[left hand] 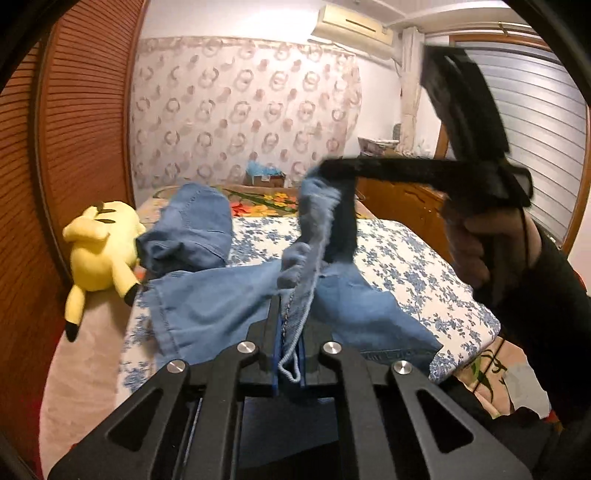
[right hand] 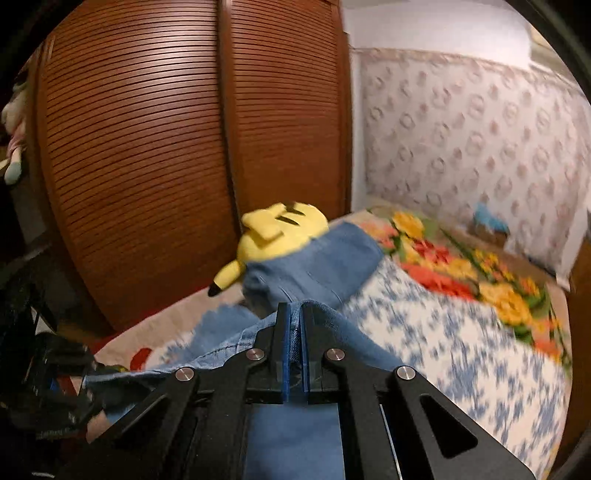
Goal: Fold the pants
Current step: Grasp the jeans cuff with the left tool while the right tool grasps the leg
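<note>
Ahead and to the left of the fingers a yellow plush toy (left hand: pixel 99 247) lies on the bed (left hand: pixel 424 266), at its edge next to a brown slatted wardrobe (left hand: pixel 74 129). The bed carries a white sheet with blue flowers (right hand: pixel 461 350), and farther ahead a blanket with red and yellow flowers (right hand: pixel 480 273). Beyond it, at the patterned wall (left hand: pixel 240 110), sits a small box with something blue (left hand: pixel 264 173) on top. High on the right hangs an air conditioner (left hand: pixel 354 27).
</note>
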A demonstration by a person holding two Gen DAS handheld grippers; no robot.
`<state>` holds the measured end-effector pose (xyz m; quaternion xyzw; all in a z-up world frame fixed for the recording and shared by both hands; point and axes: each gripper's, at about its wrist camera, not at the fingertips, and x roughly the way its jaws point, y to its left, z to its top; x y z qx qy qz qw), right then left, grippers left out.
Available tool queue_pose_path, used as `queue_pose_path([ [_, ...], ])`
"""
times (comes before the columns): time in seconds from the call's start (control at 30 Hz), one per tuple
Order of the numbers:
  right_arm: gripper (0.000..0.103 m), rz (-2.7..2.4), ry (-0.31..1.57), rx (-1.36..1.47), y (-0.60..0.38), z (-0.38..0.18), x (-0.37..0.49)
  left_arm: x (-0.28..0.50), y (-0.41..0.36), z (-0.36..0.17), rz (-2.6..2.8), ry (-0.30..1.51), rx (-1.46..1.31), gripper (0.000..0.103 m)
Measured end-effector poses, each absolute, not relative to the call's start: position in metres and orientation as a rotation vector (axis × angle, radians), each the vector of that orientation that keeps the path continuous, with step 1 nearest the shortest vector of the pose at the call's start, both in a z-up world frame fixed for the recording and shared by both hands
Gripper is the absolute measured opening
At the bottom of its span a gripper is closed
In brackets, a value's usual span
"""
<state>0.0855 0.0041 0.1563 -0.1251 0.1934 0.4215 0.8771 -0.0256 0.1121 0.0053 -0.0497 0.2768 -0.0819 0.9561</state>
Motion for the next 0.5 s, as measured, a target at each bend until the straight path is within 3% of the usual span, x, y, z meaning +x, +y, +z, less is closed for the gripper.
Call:
queue_pose_path([
  [0.43,0.004,0.960,0.541,-0.438,0.118,0.092,0.129,-0.024,0.157,-0.071,-0.028,0.752,-0.185,0.008],
  [0.5,0.004,0.958,0.565,-0.428,0.128,0.085,0.137,-0.022,0.159,-0.077,-0.020,0.769,-0.194,0.012],
])
